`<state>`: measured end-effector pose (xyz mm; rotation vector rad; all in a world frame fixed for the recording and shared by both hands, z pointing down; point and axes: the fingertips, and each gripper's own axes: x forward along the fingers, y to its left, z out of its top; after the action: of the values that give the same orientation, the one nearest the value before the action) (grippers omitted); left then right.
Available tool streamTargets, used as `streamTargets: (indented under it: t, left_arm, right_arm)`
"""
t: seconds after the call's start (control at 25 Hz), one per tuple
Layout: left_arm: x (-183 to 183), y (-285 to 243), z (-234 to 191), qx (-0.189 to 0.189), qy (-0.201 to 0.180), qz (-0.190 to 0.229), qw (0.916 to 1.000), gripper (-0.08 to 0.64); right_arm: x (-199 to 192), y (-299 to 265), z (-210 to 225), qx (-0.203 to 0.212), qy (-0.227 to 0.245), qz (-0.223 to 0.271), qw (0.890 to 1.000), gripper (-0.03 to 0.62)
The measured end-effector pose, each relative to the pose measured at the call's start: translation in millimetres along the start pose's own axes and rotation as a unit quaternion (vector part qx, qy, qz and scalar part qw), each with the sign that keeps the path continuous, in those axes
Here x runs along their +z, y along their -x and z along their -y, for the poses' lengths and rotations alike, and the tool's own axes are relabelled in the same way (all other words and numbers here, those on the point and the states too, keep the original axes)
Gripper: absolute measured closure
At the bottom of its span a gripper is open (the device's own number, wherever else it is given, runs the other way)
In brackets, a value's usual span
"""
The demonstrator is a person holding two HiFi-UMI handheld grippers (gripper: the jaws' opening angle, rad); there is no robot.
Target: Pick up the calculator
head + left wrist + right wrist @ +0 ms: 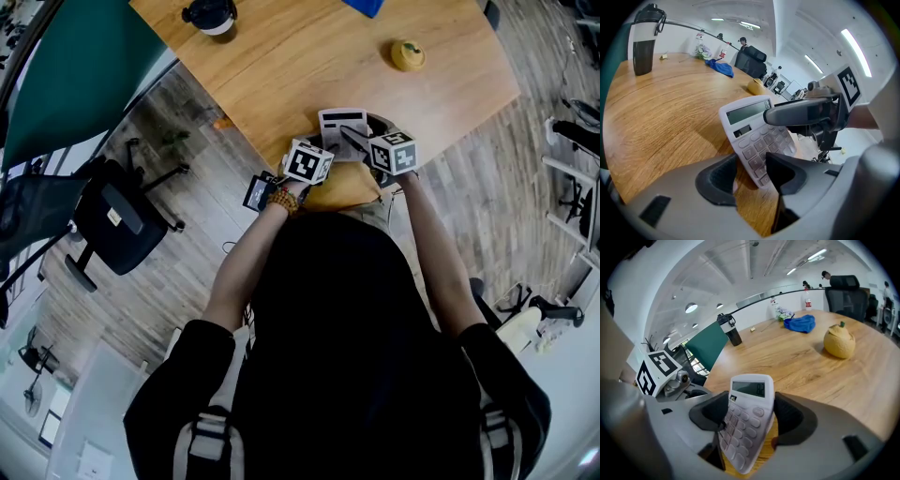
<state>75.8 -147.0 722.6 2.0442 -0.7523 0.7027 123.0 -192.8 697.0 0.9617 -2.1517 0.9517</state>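
— At the near edge of the tabletop [820, 376], what is happening with the calculator [747, 420]?

— One pale grey calculator stands tilted, display end up, with its keys facing the right gripper view. The right claw [750, 417] pinches it by its two long sides, a dark pad against each. The left claw [751, 176] is spread. The calculator's lower corner sits between its pads, but bare wood shows beside one pad, so it is not pressing. Whether the lower end rests on the wood cannot be told.

— How should the pick-up be done well?

— As a judgement: the hold sits across the key area, so the display end could swing. Squeeze firmly and evenly, and lift straight up from the edge without rolling the hand. The left claw should either stand clear or steady the lower corner, not knock it. The smooth plastic sides could slip if the pads loosen.

— What else is there, counted?

— Two claws. Toward the middle of the tabletop lies one yellow fruit [840, 341]. Toward the far edge are one blue cloth [800, 323] and one dark bottle [730, 331], all well apart from the calculator. A few things at the far edge are too small to name. At least two black office chairs [117, 220] stand on the floor around the tabletop.
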Motion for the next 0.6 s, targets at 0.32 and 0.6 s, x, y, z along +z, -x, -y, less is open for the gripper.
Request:
streamTargets:
  t: [0.32, 0.6]
  left_arm:
    - [0.0, 1.3, 5.7, -0.034, 0.02, 0.011, 0.9992, 0.339]
    - [0.2, 2.4, 5.6, -0.046, 0.018, 0.023, 0.9985, 0.307]
  right_arm:
    - [34.5, 30.5, 0.0, 0.035, -0.221, 0.123, 0.967, 0.364]
    - [46.4, 36.6, -29.1, 0.097, -0.201, 0.155, 0.962, 0.365]
